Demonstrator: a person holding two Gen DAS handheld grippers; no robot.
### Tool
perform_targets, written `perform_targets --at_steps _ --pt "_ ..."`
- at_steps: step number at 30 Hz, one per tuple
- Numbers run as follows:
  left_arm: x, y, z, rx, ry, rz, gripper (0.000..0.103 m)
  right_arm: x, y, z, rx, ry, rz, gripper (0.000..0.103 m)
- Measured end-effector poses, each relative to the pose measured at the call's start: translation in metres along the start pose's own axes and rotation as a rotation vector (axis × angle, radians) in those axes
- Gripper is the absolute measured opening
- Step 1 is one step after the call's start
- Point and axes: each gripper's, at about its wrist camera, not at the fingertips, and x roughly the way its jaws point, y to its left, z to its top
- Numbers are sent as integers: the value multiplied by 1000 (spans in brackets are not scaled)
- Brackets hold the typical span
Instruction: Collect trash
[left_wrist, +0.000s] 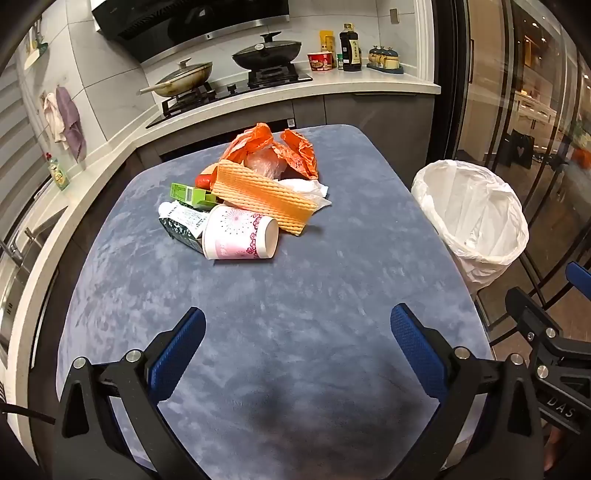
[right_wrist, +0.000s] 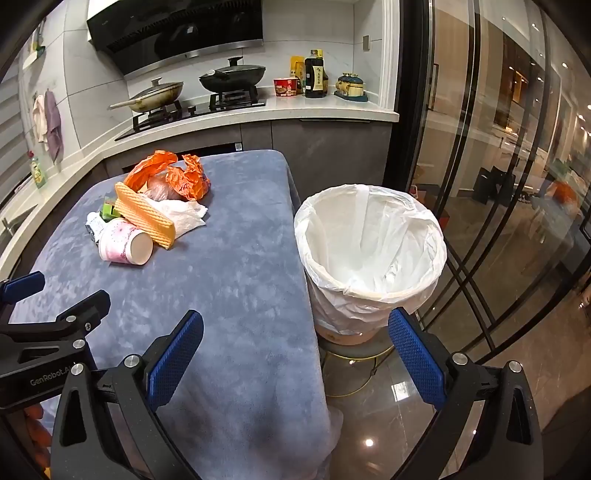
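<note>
Trash (left_wrist: 243, 199) lay heaped on the counter (left_wrist: 295, 295) at the left: cup (left_wrist: 240, 236), wafer pack (left_wrist: 262, 195), orange wrappers (left_wrist: 273, 147). The left gripper (left_wrist: 297, 326) and right gripper (right_wrist: 295, 338) hung spread and empty, well short of it. The lined bin (right_wrist: 373, 243) stood just beside the counter edge, presumably for short transfers.

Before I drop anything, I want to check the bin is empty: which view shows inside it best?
The right wrist view: the bin sits near centre, its white liner open down to the bottom. The left wrist view shows the bin at the edge, mostly the far wall.
</note>
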Motion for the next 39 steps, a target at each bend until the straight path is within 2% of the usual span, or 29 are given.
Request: perform_targets --at_steps 39 --pt "1 1 -1 -7 -9 -3 96 1 4 1 -7 -5 2 96"
